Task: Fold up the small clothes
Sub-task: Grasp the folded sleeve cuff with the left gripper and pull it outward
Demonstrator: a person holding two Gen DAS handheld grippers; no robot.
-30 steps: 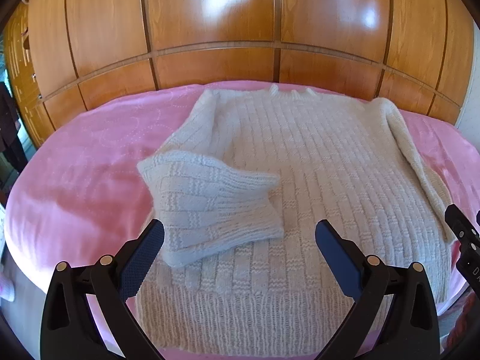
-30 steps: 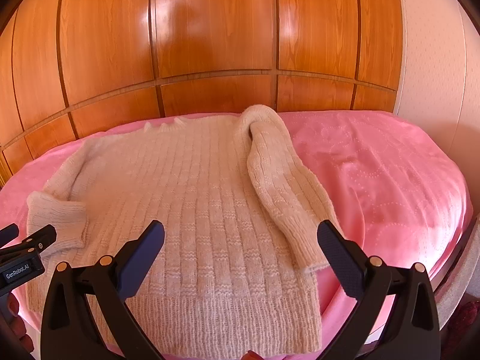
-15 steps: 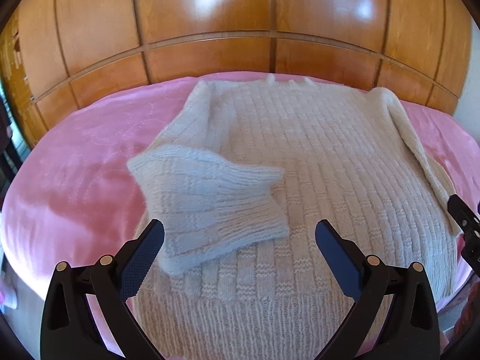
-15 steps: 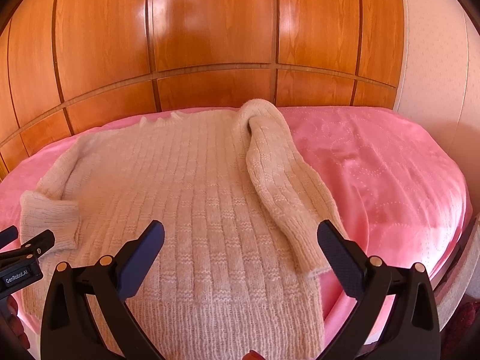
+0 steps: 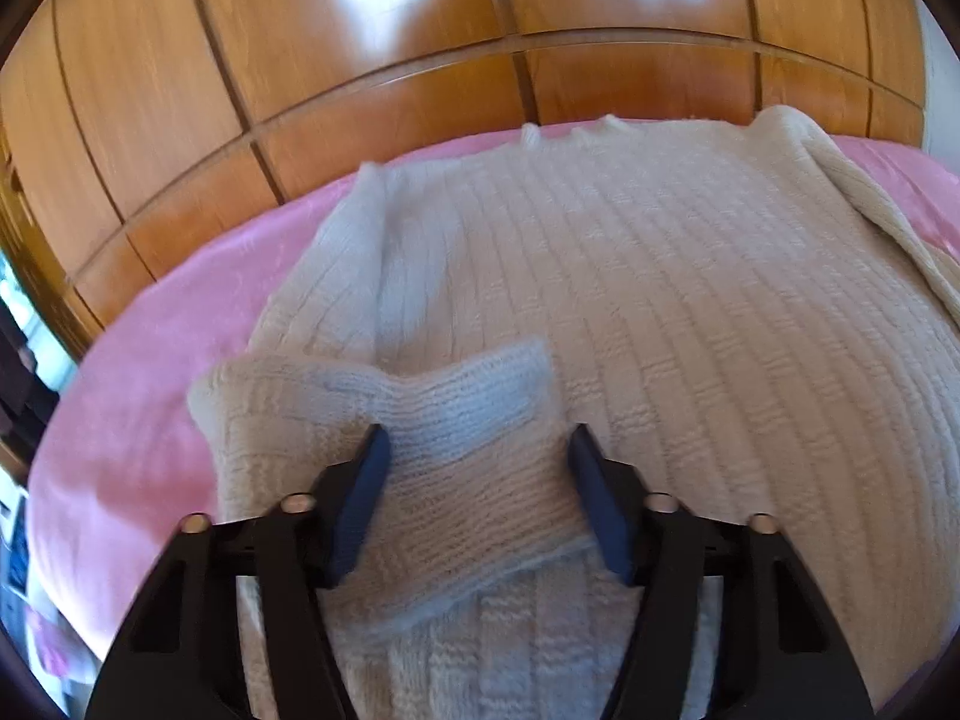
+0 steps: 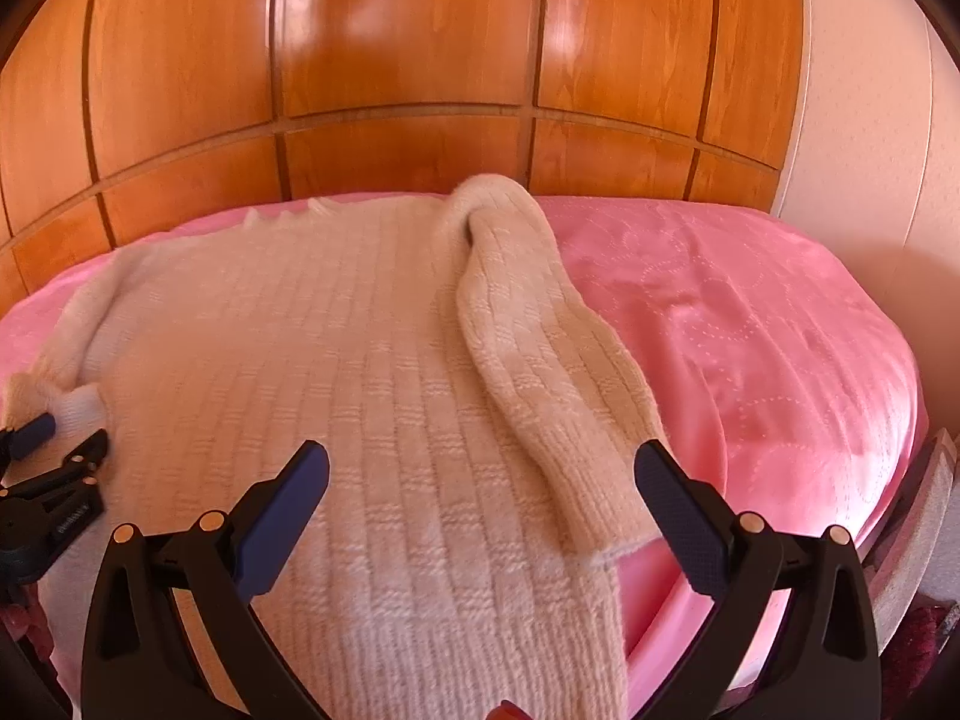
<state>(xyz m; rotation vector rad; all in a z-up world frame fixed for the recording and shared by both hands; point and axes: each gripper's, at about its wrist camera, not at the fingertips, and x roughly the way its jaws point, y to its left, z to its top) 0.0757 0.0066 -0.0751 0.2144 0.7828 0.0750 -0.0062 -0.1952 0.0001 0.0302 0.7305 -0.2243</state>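
While the left gripper (image 5: 477, 444) closes its jaws around the folded sleeve cuff (image 5: 420, 402) on the cream sweater (image 5: 690, 312), bite both knit layers. Right gripper (image 6: 480, 474) hangs spread over the sweater's hem on the pink bed (image 6: 750, 312).

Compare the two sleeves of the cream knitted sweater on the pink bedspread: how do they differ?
The left sleeve is bent back across the sweater's body; the right sleeve lies straight along its side. The left gripper is closing around the left sleeve's cuff; the right gripper stands open, clear of the right sleeve. Both share the cream ribbed knit.
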